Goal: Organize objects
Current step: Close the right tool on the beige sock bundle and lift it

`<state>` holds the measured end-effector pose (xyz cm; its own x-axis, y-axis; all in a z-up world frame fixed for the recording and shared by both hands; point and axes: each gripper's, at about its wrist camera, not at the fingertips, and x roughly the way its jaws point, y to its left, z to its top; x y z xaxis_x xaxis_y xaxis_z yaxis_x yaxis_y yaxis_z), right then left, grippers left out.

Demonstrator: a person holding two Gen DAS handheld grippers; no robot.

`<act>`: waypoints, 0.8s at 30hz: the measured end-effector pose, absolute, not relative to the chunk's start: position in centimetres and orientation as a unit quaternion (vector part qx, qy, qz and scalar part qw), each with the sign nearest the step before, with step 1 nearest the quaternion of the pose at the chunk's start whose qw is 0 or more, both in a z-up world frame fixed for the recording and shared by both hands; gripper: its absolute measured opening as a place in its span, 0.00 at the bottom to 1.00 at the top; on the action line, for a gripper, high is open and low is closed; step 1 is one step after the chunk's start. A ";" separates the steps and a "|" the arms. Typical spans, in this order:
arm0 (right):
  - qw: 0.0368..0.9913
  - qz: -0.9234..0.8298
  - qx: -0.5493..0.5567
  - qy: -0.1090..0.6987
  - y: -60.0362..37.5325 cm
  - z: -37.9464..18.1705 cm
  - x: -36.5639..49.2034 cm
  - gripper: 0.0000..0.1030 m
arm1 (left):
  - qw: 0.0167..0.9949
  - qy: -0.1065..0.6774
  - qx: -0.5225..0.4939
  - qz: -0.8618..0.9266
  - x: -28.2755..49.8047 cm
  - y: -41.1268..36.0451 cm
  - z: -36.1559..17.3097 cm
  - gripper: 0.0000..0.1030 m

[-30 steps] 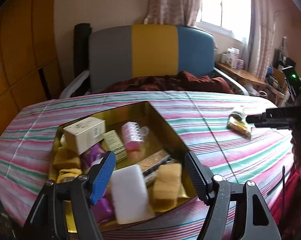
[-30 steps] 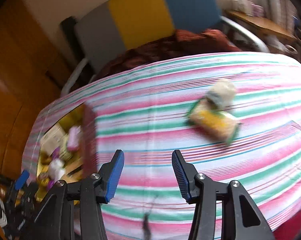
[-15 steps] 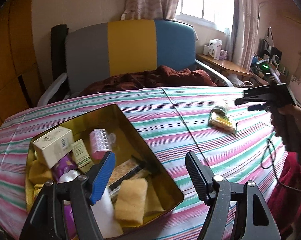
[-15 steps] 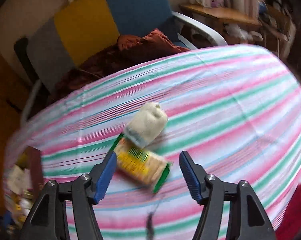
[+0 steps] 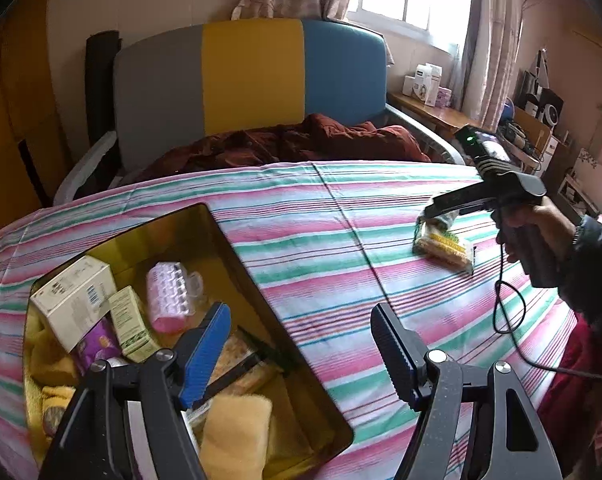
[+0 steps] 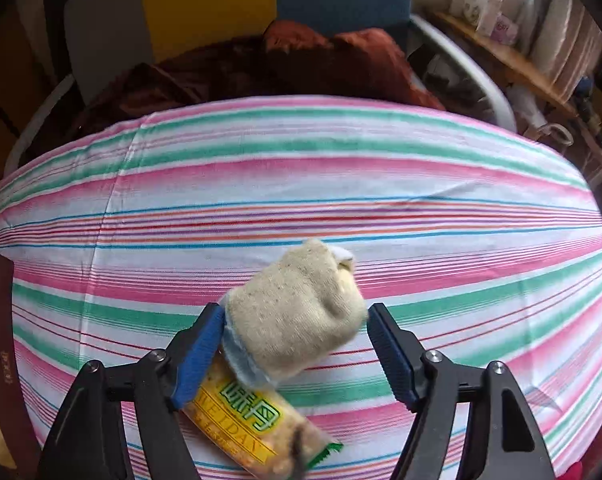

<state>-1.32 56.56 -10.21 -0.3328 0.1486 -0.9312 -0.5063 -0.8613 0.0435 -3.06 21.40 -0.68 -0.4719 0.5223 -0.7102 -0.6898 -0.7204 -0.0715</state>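
Note:
A rolled beige sock [image 6: 297, 312] lies on a yellow snack packet [image 6: 253, 428] on the striped tablecloth. My right gripper [image 6: 295, 354] is open, its fingers on either side of the sock, close to it. The left wrist view shows the right gripper [image 5: 441, 210] over the packet [image 5: 445, 246]. My left gripper [image 5: 301, 354] is open and empty above the right edge of a gold-lined box [image 5: 261, 292] that holds a white carton [image 5: 75, 304], a pink roller [image 5: 169, 300], yellow cloths [image 5: 237, 436] and other items.
A chair with grey, yellow and blue back [image 5: 253, 76] holds a dark red blanket [image 5: 293, 144] behind the table. A wooden shelf with small boxes [image 5: 429, 84] stands at the right. A black cable [image 5: 509, 308] hangs from the right gripper.
My right gripper has moved forward and down so the sock now sits between its open fingers. My left gripper has drifted right and back from the box.

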 end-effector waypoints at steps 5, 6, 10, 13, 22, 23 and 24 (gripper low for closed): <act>0.217 0.804 -0.529 0.165 57.3 -9.3 0.7 0.66 | 0.380 0.114 -0.369 0.840 -3.1 23.6 0.2 0.71; 0.221 0.803 -0.527 0.172 57.8 -9.2 1.4 0.66 | 0.389 0.115 -0.370 0.836 -2.9 24.3 0.4 0.71; 0.250 0.794 -0.513 0.209 60.3 -8.9 5.0 0.66 | 0.422 0.113 -0.393 0.809 -2.6 27.3 0.6 0.72; 0.267 0.789 -0.502 0.234 61.7 -8.7 7.9 0.66 | 0.445 0.107 -0.424 0.782 -2.4 30.2 0.3 0.72; 0.286 0.790 -0.457 0.292 63.7 -8.1 11.5 0.66 | 0.443 0.098 -0.514 0.728 -3.2 39.9 -3.5 0.69; 0.282 0.792 -0.454 0.295 63.7 -8.0 11.6 0.66 | 0.440 0.096 -0.523 0.724 -3.3 40.9 -3.9 0.69; 0.280 0.793 -0.453 0.297 63.7 -8.0 11.6 0.66 | 0.435 0.092 -0.534 0.719 -3.5 42.0 -4.5 0.69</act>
